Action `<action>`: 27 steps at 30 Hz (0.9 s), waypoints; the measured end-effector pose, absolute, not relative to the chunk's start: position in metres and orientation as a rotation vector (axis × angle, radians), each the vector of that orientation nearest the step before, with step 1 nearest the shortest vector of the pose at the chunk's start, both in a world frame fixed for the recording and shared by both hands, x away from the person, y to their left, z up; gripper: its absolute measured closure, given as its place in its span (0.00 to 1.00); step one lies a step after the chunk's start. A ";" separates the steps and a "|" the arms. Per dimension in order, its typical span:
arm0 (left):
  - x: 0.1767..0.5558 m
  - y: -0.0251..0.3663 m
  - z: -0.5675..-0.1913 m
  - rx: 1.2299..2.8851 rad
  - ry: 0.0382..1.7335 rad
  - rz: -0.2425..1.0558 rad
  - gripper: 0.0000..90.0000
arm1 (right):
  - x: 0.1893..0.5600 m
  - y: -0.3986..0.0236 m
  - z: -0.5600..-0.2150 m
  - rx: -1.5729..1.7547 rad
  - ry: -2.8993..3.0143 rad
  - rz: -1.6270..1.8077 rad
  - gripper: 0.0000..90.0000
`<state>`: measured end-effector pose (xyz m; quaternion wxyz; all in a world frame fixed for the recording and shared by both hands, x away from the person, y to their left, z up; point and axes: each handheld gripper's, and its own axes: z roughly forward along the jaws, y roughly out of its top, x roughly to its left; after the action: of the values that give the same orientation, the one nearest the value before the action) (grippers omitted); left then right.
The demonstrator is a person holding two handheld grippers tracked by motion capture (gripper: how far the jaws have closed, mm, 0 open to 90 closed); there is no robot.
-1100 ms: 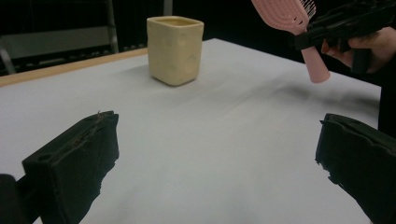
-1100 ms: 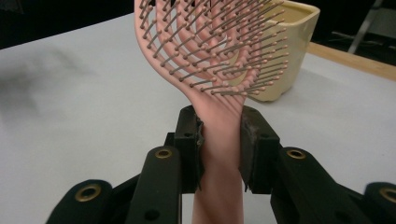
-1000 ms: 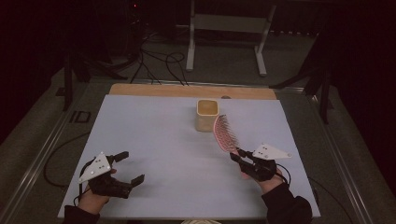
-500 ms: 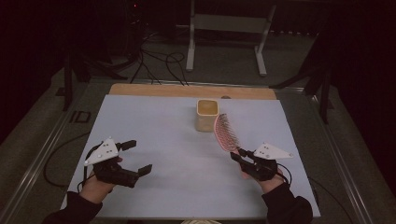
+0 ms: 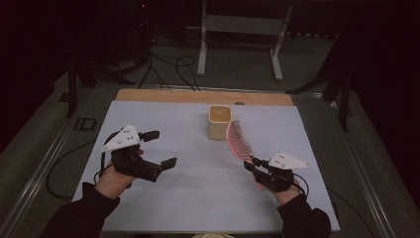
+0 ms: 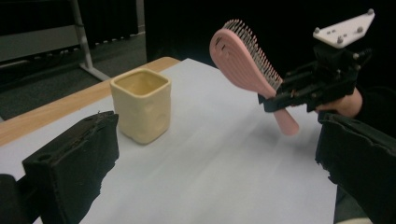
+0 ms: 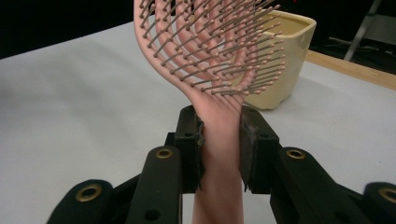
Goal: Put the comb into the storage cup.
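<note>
Hairbrush (image 5: 238, 140) sits clamped by its handle in my right gripper (image 5: 253, 164), lifted off the table (image 5: 198, 198) beside the yellow cup (image 5: 219, 122); its own view shows the bristles (image 7: 224, 51). My left gripper (image 5: 158, 148) hangs wide apart, holding nothing.
</note>
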<state>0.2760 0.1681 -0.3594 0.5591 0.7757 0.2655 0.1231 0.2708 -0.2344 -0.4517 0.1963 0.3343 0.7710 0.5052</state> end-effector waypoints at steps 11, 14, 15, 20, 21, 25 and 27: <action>0.288 0.136 -0.339 1.820 0.677 0.278 0.00 | 0.272 -0.234 -0.452 0.937 2.160 1.413 0.80; 0.292 0.126 -0.336 1.817 0.693 0.266 0.00 | 0.272 -0.234 -0.452 0.937 2.162 1.415 0.80; 0.292 0.126 -0.336 1.817 0.693 0.266 0.00 | 0.272 -0.234 -0.452 0.937 2.162 1.415 0.80; 0.299 0.104 -0.329 1.819 0.721 0.215 0.00 | 0.272 -0.232 -0.452 0.944 2.162 1.424 0.80; 0.300 0.100 -0.329 1.824 0.721 0.210 0.00 | 0.272 -0.232 -0.452 0.937 2.160 1.418 0.80; 0.304 0.089 -0.328 1.828 0.748 0.174 0.00 | 0.272 -0.232 -0.452 0.940 2.157 1.419 0.80; 0.307 0.082 -0.329 1.824 0.769 0.142 0.00 | 0.273 -0.232 -0.453 0.933 2.160 1.414 0.80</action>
<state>0.3070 0.0815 -0.3291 0.5467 0.7696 0.3244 0.0599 0.2727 -0.2316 -0.4525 0.1969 0.3333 0.7714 0.5051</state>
